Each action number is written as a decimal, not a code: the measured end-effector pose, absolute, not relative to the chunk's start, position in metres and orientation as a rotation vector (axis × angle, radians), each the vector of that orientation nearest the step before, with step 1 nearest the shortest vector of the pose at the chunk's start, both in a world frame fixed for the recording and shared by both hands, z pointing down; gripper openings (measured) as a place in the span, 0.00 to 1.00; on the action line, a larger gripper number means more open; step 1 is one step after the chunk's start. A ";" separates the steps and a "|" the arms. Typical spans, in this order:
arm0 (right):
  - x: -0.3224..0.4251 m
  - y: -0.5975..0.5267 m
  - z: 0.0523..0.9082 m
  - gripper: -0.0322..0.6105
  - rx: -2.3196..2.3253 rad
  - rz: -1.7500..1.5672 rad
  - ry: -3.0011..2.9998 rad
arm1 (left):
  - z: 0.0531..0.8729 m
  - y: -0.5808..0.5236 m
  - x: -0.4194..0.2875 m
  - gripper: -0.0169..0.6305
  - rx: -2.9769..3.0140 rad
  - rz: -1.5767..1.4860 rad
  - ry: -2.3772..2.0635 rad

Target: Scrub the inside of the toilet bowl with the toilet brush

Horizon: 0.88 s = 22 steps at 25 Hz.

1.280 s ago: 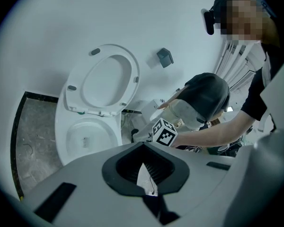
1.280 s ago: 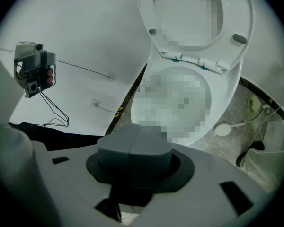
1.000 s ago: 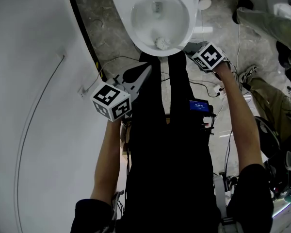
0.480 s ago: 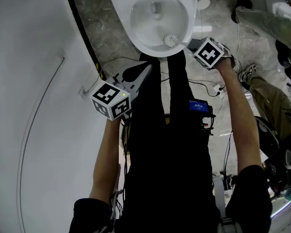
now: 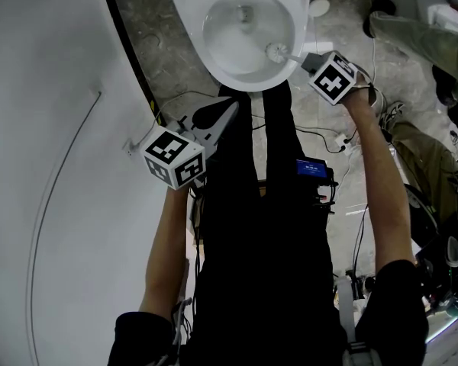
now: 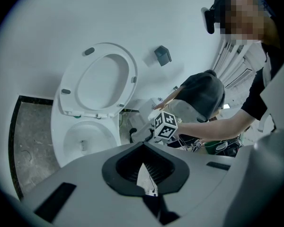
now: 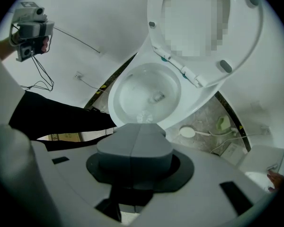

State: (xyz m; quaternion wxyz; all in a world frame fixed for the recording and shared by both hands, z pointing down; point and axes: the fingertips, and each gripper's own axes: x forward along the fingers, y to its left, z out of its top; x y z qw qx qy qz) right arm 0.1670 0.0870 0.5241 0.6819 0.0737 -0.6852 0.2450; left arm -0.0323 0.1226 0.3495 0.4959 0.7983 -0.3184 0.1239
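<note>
The right gripper (image 5: 307, 62) is clamped on the toilet brush (image 5: 275, 51), its head against the right inner wall of the toilet bowl (image 5: 217, 63). Best to sweep firmly round under the rim. The left gripper (image 5: 226, 116) is closed and empty.

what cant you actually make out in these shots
- Right gripper view: the toilet brush handle is hidden behind the right gripper's closed fingers; only the bristles show.
- Head view: whether the bristles touch the toilet bowl wall is too small to tell, and the toilet's back is cut off by the top edge.
- Right gripper view: a mosaic patch covers the middle of the raised seat.
</note>
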 end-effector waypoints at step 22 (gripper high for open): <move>0.164 0.029 0.522 0.30 0.379 0.282 -1.569 | 0.356 0.134 -0.025 0.04 1.927 0.304 -0.782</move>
